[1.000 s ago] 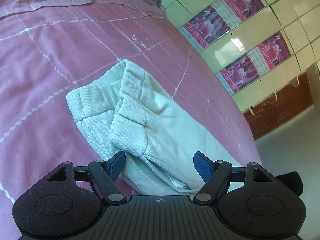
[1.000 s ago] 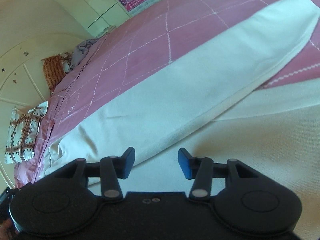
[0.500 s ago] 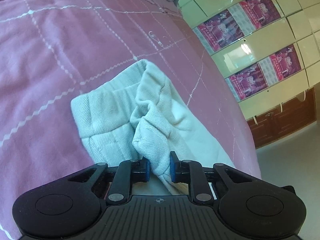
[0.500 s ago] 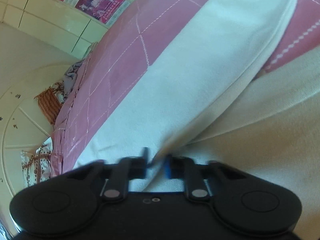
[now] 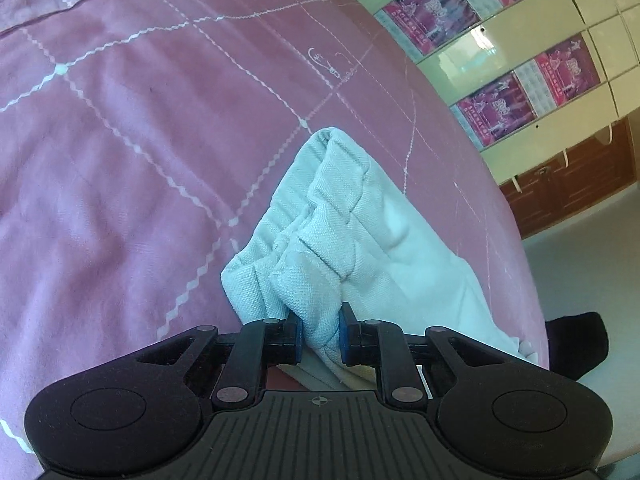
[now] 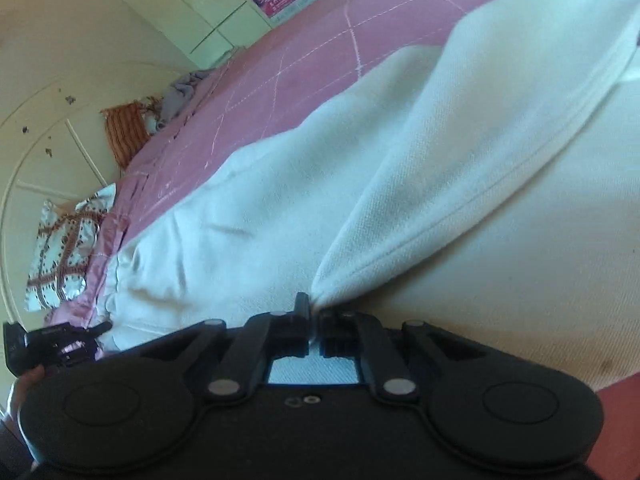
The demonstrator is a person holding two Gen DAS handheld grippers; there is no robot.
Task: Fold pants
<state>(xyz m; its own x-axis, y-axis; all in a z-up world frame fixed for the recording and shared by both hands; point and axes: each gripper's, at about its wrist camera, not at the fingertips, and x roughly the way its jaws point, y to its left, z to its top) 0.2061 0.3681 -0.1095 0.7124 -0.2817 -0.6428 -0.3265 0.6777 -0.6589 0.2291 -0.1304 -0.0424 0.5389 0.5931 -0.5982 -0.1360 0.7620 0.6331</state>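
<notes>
Cream cotton pants lie on a pink bed with white stitched lines. The left tongs point forward and downward over the bed, jaws level side by side, clenched on a bunched, pleated end of the pants; the blue pads press the cloth from both sides, and the cloth rises in a ridge away from them. Past that ridge the rest of the fabric spreads flat toward the bed's edge, near a wall of pale cupboards with pink posters.

The right tongs also tilt downward, jaws nearly together, pinching a seamed fold of the pants right at the tips. From that pinch the fold runs up and away to the right, lifted slightly above the layer underneath. At the far left of the right wrist view, the other tongs' black body shows beside the cloth's edge, with part of a hand just below it. A patterned pillow sits at the head of the bed.
</notes>
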